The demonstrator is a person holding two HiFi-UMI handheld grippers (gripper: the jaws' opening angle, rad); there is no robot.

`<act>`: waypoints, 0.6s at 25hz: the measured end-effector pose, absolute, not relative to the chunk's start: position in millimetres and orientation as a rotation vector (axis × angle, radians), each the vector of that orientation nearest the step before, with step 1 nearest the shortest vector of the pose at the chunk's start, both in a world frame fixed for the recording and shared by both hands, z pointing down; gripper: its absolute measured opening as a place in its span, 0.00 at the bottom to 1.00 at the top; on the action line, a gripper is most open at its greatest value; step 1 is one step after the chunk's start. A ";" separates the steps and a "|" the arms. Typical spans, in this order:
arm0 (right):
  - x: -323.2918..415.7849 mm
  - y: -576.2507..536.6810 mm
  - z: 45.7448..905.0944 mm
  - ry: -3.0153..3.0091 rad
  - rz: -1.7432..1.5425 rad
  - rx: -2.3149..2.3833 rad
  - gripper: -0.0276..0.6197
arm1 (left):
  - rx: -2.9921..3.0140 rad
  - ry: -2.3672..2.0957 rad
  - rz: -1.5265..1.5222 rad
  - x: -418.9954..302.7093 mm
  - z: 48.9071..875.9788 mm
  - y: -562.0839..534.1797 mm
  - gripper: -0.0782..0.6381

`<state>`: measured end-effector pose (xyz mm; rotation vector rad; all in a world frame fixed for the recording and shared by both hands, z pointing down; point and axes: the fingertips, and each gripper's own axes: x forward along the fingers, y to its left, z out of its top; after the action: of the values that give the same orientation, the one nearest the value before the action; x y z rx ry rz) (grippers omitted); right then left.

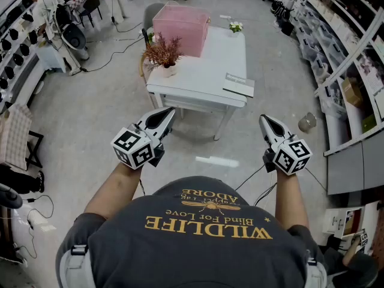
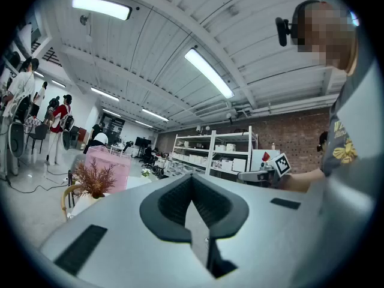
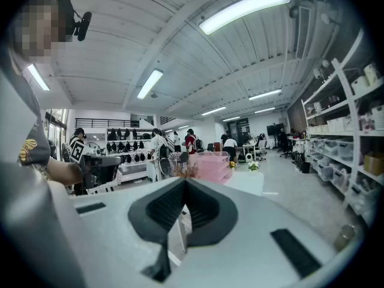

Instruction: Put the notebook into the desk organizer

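The pink desk organizer (image 1: 180,27) stands at the back of a white table (image 1: 204,71). A grey notebook (image 1: 239,84) lies flat at the table's near right corner. I hold both grippers in the air short of the table, well away from both objects. My left gripper (image 1: 167,113) is shut and empty, pointing at the table's left front. My right gripper (image 1: 264,120) is shut and empty too, off the table's right front corner. The organizer (image 2: 111,167) also shows in the left gripper view past the closed left gripper (image 2: 192,180), and the organizer (image 3: 210,165) shows beyond the shut right gripper (image 3: 185,183).
A dried plant in a white pot (image 1: 163,54) stands on the table's left side, and small flowers (image 1: 235,26) at its far right. Shelving (image 1: 348,59) lines the right wall. Chairs and people are at the back left. Cables lie on the floor.
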<state>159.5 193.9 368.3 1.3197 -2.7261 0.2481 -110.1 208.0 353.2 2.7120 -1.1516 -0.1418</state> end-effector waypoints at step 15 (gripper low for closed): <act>168.4 189.9 366.5 -2.754 0.259 1.332 0.04 | 2.717 -1.142 -0.143 -100.8 351.5 202.4 0.11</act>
<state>168.4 189.9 366.5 1.3324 -2.7543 0.2592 -100.8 202.4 351.5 2.7166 -1.1421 -0.1432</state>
